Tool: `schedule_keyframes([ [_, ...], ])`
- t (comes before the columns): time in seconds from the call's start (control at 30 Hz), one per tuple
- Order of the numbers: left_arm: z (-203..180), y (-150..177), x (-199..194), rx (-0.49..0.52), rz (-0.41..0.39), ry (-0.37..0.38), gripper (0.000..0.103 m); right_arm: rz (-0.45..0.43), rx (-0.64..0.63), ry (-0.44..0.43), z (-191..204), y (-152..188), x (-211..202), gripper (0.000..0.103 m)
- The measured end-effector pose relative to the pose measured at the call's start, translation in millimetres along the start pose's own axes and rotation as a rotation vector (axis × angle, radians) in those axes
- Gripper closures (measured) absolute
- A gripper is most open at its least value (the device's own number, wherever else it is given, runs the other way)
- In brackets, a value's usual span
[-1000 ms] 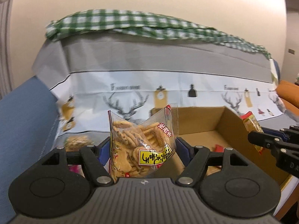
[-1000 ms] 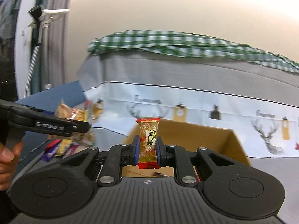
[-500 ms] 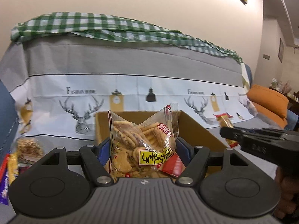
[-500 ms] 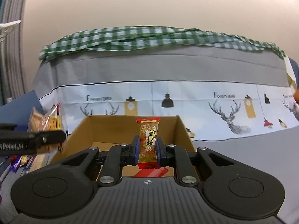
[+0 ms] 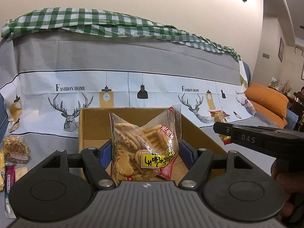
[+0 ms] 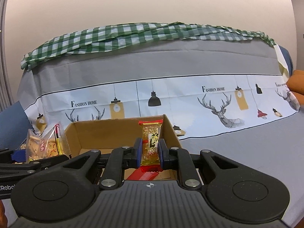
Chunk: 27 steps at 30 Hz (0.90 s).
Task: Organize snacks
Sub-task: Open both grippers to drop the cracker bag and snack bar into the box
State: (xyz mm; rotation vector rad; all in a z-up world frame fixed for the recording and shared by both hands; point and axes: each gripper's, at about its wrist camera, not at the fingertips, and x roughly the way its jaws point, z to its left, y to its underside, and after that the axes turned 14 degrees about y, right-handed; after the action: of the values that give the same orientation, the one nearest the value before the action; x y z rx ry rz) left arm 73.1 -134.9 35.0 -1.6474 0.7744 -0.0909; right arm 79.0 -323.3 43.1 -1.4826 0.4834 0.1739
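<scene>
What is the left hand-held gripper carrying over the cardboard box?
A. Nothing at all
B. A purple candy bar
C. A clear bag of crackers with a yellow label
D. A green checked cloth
C: the left hand-held gripper has its blue pads pressed on both sides of a clear bag of crackers, held upright in front of the open cardboard box.

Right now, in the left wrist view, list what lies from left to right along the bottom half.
Loose snack packets → cracker bag held over the cardboard box → right gripper with a small snack bar → orange cushion.
</scene>
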Motion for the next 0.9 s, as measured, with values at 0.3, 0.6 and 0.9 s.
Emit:
schedule_keyframes([
  [0.3, -0.9, 0.0, 0.7, 0.009, 0.002, 0.004, 0.026, 0.004, -0.007, 0.0, 3.3, 0.2, -1.2, 0.085],
  [0.6, -1.0, 0.1, -0.2, 0.003, -0.001, 0.003, 0.026, 0.003, -0.015, -0.008, 2.4, -1.2, -1.3, 0.085],
  [0.9, -3.9, -0.5, -0.3, 0.006, -0.004, 0.021, 0.016, 0.012, -0.022, -0.015, 2.9, -0.7, -0.6, 0.081],
])
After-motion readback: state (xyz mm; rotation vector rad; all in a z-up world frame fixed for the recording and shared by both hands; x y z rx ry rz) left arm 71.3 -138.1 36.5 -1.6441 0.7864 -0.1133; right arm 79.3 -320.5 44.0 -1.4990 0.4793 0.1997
